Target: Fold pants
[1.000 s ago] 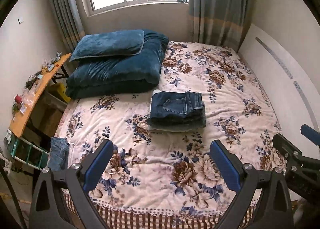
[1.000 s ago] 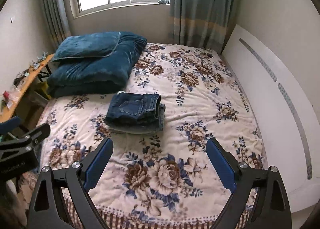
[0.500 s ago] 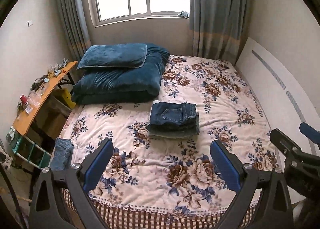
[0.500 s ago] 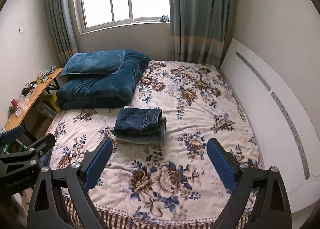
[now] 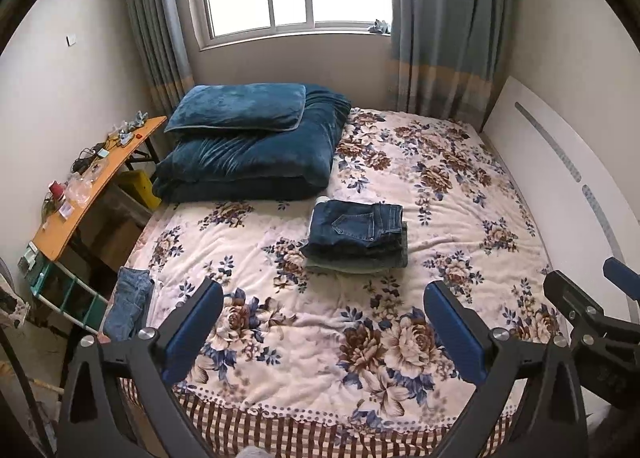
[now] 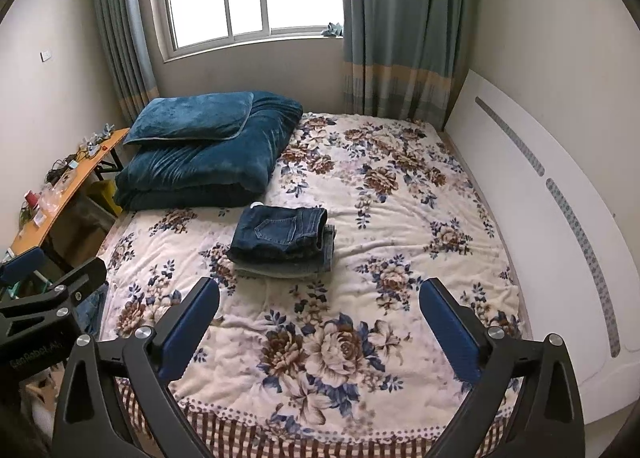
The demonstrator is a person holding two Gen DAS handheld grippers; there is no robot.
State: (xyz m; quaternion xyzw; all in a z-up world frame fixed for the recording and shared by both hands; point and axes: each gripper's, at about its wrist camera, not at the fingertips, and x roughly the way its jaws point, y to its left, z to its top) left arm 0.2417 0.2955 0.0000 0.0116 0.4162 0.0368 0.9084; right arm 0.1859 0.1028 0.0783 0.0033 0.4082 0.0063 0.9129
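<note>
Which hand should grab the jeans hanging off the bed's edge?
Probably the left gripper: the unfolded jeans hang at the bed's left edge, nearer it. Both are open and empty.

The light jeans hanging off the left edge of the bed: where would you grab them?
Probably the top end of the light jeans, where they bunch on the bed's edge. The rest hangs down the side. The left tool is nearer and open, so I'd bring it from above, pinching the raised fold.
</note>
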